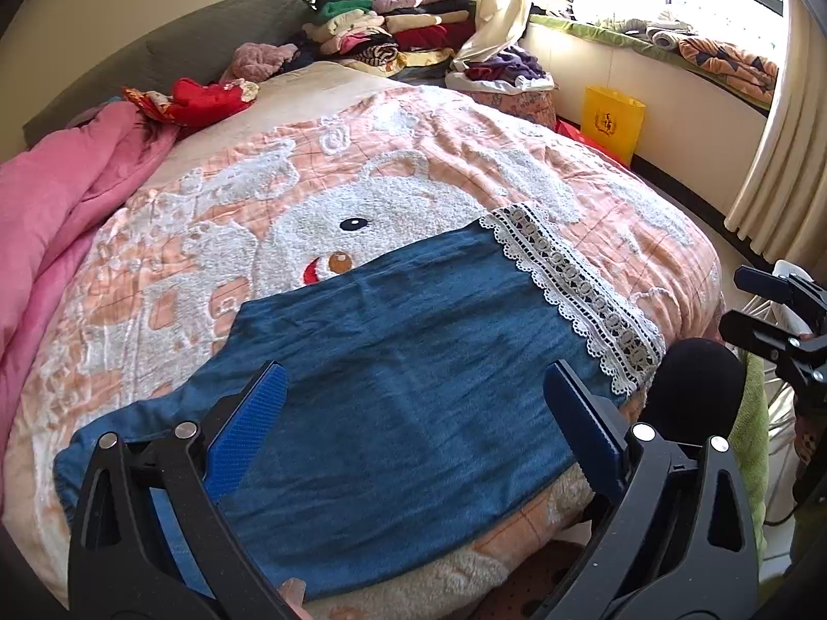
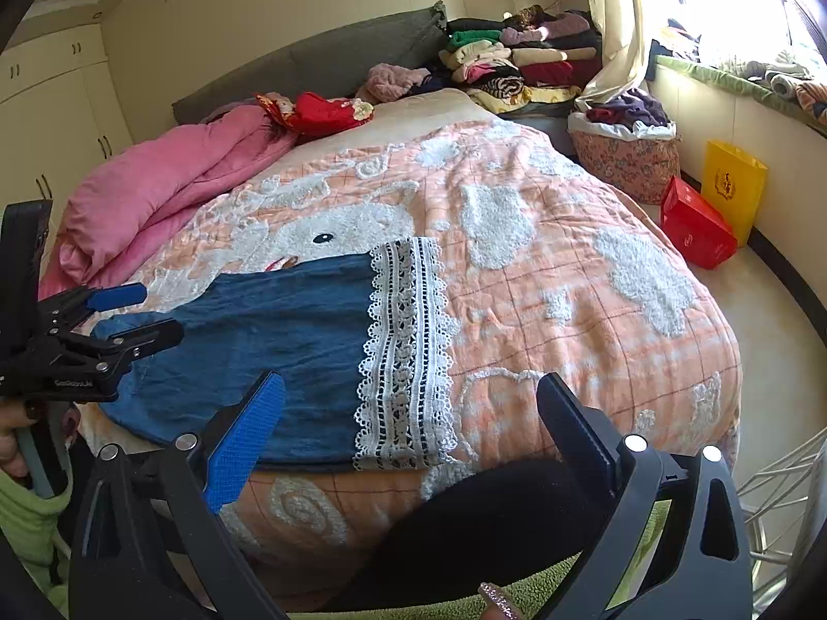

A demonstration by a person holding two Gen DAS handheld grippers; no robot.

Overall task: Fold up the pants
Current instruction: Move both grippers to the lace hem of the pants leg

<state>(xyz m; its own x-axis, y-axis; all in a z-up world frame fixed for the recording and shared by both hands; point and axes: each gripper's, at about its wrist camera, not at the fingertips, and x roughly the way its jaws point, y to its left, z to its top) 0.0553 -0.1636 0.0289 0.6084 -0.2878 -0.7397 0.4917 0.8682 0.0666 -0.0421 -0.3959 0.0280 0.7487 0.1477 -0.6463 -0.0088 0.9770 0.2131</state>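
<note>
Two grippers are held apart above the bed (image 2: pixel 594 279), each with its fingers spread wide and nothing between them. Blue pants (image 1: pixel 393 361) with a white lace hem (image 1: pixel 573 294) are laid flat on the peach blanket (image 1: pixel 207 268), below the left gripper (image 1: pixel 413 413); the right gripper (image 2: pixel 408 429) is held over the hem end.

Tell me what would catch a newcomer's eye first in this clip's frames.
The blue pants with a white lace hem lie flat at the near edge of the bed, on an orange blanket with a white fluffy animal face. The left hand-held gripper and the right hand-held gripper both hover open above them, holding nothing. Behind, a pink quilt is bunched along the bed's left side and a stack of folded clothes sits by the headboard.
</note>
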